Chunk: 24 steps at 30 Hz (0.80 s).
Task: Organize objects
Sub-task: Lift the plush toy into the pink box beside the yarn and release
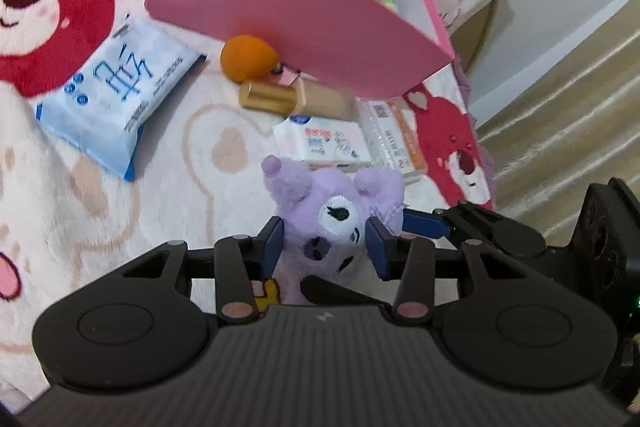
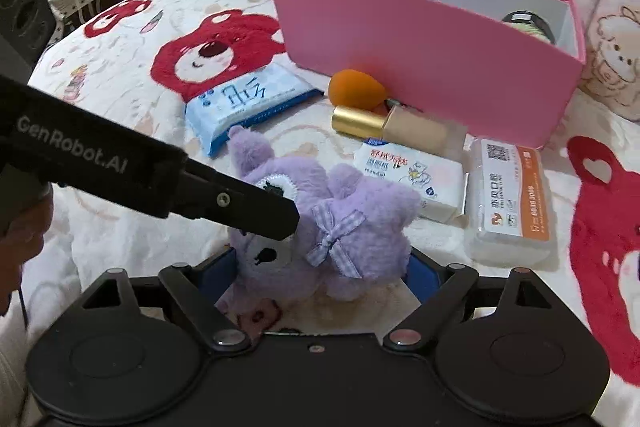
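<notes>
I have the purple plush [image 1: 332,223] at lower centre, clamped by my left hand-held gripper [image 1: 326,241]; the right hand-held gripper [image 2: 320,267] brackets it, grip unclear. Both pulling could tear it or miss the pink box [image 2: 432,67].

We see a fuzzy plush toy [image 2: 320,223], a matt cardboard box [image 2: 420,63], a shiny gold metallic cap [image 2: 358,121], and a fleecy blanket [image 2: 120,87].

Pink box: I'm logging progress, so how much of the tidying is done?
Barely started. The pink box holds one dark-lidded item. In hand: both tongs close around the purple plush. Left outside: wipes pack, orange sponge, gold-capped bottle, tissue pack, floss box.
</notes>
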Tool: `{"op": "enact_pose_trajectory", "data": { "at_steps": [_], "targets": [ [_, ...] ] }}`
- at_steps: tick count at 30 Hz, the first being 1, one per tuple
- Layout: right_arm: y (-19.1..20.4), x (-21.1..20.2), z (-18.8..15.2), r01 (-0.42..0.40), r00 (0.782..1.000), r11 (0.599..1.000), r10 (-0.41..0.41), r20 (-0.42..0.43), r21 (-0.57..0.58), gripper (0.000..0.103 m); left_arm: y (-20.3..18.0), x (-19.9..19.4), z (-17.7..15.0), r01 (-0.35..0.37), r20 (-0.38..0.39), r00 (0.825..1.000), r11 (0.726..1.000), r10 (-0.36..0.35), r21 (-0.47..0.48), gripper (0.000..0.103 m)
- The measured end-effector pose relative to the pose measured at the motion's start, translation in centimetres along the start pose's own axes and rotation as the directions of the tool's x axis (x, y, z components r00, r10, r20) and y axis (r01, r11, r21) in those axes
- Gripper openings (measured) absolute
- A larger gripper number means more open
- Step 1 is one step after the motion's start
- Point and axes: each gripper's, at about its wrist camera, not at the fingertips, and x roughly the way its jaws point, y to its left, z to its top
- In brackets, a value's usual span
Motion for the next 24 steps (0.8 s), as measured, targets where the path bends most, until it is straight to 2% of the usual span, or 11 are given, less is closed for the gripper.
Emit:
{"op": "enact_pose_trajectory", "data": {
  "at_steps": [4,6,10,15,17,21,24],
  "targets": [
    [0.5,-2.2,0.9,-0.024,0.999,0.999,0.023,0.041,0.035,0.09,-0.3,-1.7,1.5,0.021,0.007,1.0,1.0,-0.021,0.014,0.043],
    [0.9,-3.6,1.6,-0.022,0.998,1.0,0.021,0.064,0.013,0.081,-0.5,-2.6,2.6,0.017,0.001,1.0,0.999,-0.017,0.028,0.043],
    [0.7,-6.2,3.6,-0.028,0.993,1.0,0.027,0.116,0.003,0.072,-1.5,-4.9,5.0,0.042,0.016,0.999,0.997,-0.043,0.058,0.043],
    [-0.1,-9.0,6.8,-0.012,0.984,1.0,0.01,0.176,0.011,0.057,-3.5,-7.0,8.7,0.033,0.001,0.999,0.993,-0.033,0.11,0.043],
    [-0.3,-9.4,7.8,-0.003,0.983,1.0,0.003,0.185,0.001,0.056,-3.9,-7.5,10.1,0.039,-0.009,0.999,0.991,-0.038,0.126,0.043],
    [-1.1,-9.4,9.8,0.024,0.985,1.0,-0.026,0.171,0.017,0.046,-5.2,-7.7,12.5,0.004,0.002,1.0,0.985,-0.004,0.172,0.043],
    [-1.8,-8.9,11.4,0.05,0.984,0.998,-0.053,0.17,0.025,0.045,-6.1,-7.8,14.5,-0.023,0.031,0.999,0.979,0.017,0.201,0.043]
  ]
}}
